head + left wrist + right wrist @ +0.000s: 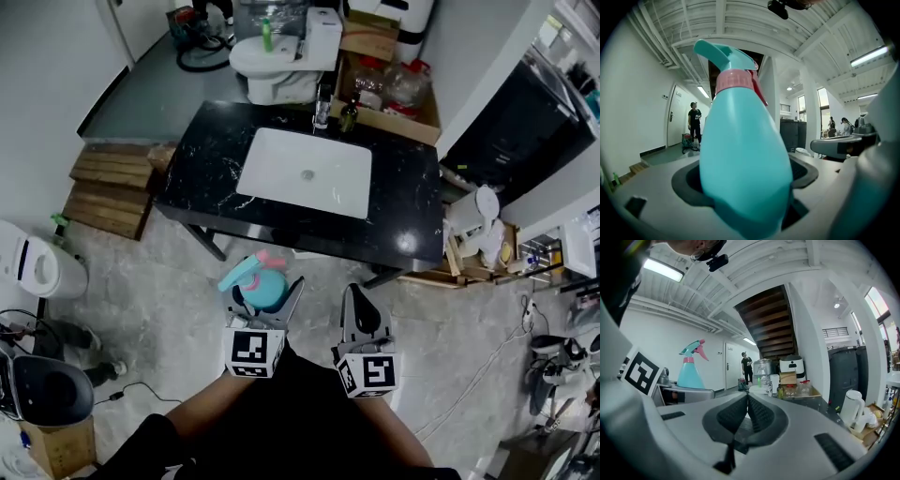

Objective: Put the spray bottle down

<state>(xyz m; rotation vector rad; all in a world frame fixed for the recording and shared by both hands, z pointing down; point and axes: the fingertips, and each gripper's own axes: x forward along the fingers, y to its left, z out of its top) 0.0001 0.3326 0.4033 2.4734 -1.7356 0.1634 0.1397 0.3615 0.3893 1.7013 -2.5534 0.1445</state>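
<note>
A teal spray bottle (260,284) with a pink collar and trigger sits upright between the jaws of my left gripper (264,298), held in the air in front of the black counter (216,159). In the left gripper view the spray bottle (743,159) fills the middle, both pads pressed on its lower body. The right gripper view shows the spray bottle (690,367) off to its left. My right gripper (357,302) hangs beside the left one with its jaws together and nothing between them; the pads (759,416) meet in the right gripper view.
The black counter holds a white sink basin (307,172) with a tap (322,106) and a small bottle (349,114) at its back edge. Behind it stand a white toilet (281,58) and a box of goods (394,84). A white kettle (481,217) sits right of the counter.
</note>
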